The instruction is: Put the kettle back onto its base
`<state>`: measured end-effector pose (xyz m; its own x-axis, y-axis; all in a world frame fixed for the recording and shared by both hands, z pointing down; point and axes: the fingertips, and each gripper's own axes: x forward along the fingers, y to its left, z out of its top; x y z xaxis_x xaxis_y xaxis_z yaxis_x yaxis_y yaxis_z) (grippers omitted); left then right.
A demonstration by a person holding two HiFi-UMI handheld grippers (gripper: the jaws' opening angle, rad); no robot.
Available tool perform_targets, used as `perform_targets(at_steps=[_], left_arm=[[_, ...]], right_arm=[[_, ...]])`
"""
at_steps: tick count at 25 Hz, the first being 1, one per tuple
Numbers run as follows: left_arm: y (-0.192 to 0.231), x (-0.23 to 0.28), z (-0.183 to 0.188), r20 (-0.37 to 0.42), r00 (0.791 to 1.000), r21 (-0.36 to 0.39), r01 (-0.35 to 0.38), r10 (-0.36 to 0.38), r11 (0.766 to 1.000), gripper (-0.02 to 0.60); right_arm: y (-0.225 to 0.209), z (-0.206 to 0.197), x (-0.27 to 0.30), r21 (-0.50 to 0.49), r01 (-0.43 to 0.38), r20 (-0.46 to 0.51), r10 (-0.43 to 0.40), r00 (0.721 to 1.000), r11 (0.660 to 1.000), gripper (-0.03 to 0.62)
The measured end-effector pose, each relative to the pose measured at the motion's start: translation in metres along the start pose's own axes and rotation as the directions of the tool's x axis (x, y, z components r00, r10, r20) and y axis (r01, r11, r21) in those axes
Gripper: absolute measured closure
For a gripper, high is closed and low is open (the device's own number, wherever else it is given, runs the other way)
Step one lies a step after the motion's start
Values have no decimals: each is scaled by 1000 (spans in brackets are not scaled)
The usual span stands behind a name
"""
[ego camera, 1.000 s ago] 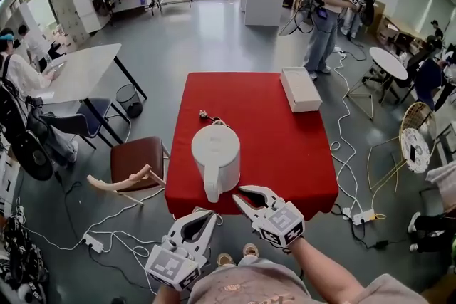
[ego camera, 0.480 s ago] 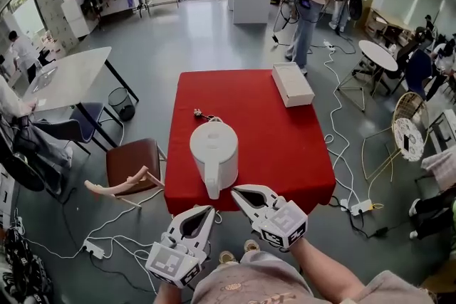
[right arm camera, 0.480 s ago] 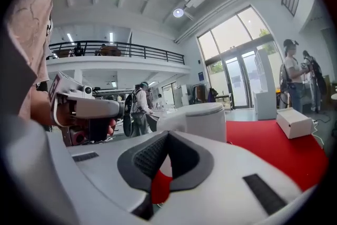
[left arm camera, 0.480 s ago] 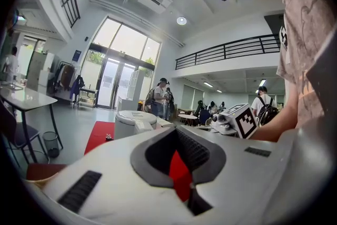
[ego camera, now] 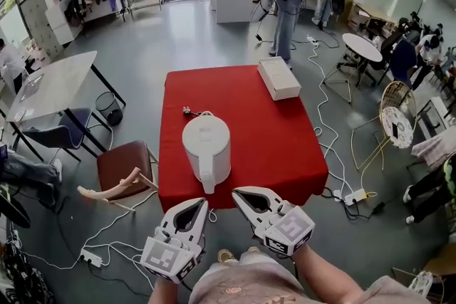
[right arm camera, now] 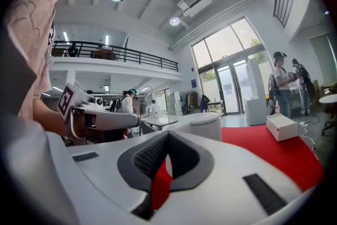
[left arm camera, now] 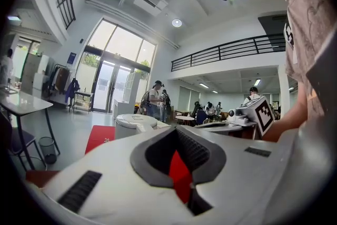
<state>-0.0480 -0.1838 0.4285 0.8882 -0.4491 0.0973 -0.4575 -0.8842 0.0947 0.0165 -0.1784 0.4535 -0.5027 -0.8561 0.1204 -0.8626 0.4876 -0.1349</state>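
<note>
On the red-clothed desk the white plastic kettle stands upright, handle toward us, looks already seated. We hold left gripper and right gripper short of it, fingers shut, empty.

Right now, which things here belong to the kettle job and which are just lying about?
Job: white kettle; cord and plug behind it; left gripper and right gripper, both shut and empty.
Lying about: white box; brown chair.
</note>
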Motion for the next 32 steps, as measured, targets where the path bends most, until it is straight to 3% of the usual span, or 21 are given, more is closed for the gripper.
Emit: perform_targets(at_steps=[6, 13, 23, 32], left_arm=[[-2, -1, 7, 27, 1000, 6, -7, 7, 1000, 584], [-33, 7, 11, 46, 999, 20, 5, -6, 1000, 584], [-97, -9, 11, 40, 999, 25, -12, 11, 1000, 584], [-180, -32, 5, 27, 1000, 48, -12, 11, 999, 584]], right_arm=[[1, 5, -17, -11, 22, 9, -22, 1000, 1000, 592], [1, 1, -56, 2, 42, 23, -42, 999, 999, 592], [21, 6, -116, 24, 28, 31, -29, 999, 999, 592], [68, 11, -192, 8, -56, 93, 55, 994, 998, 592]])
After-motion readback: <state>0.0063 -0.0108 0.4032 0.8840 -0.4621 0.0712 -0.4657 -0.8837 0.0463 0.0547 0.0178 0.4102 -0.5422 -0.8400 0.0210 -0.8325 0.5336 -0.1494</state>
